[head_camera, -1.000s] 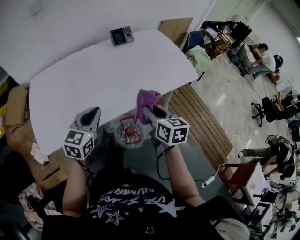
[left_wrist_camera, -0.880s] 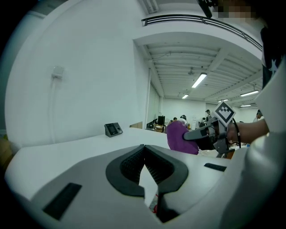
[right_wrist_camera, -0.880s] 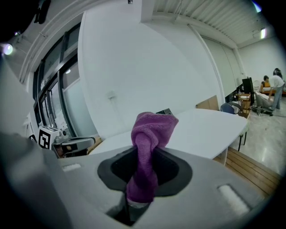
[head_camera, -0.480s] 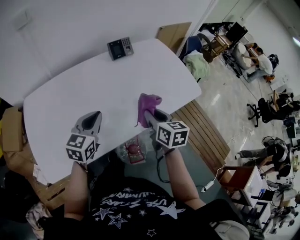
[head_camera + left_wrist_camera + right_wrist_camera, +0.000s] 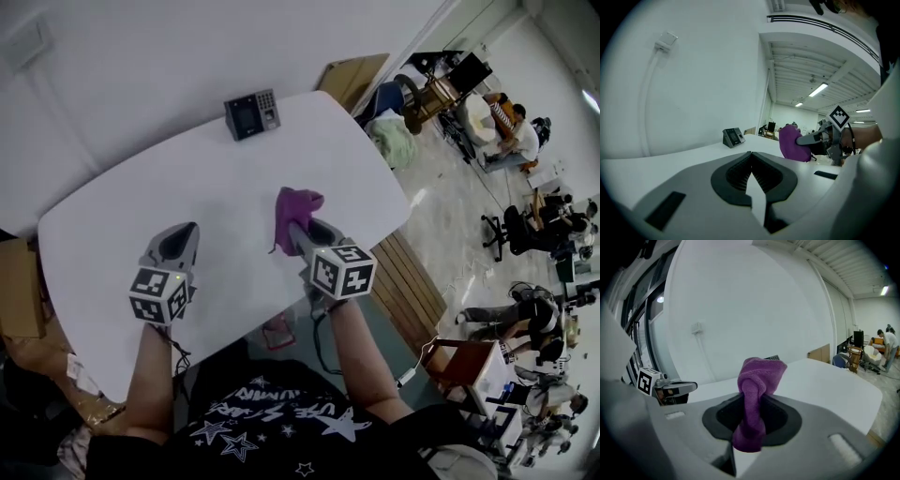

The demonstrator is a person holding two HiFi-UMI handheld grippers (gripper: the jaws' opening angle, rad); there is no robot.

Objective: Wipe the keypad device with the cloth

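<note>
Advanced over the table (image 5: 187, 169), right hand-held gripper (image 5: 298, 230) clamps the cloth (image 5: 296, 202); left hand-held gripper (image 5: 181, 238) closed empty; keypad device (image 5: 251, 114) well ahead.

Cannot read the keys or screen of the keypad device (image 5: 251, 113): too small, upper middle of the head view. In the right gripper view, barely find it at all: only a dark sliver above the cloth (image 5: 758, 376) at frame centre. Lose the cloth's pinched middle inside the clamped jaws of the right tool (image 5: 751, 420). Cannot trace the near edge of the worktop (image 5: 141, 197) where that tool's marker cube covers it, lower middle of the head view.
</note>
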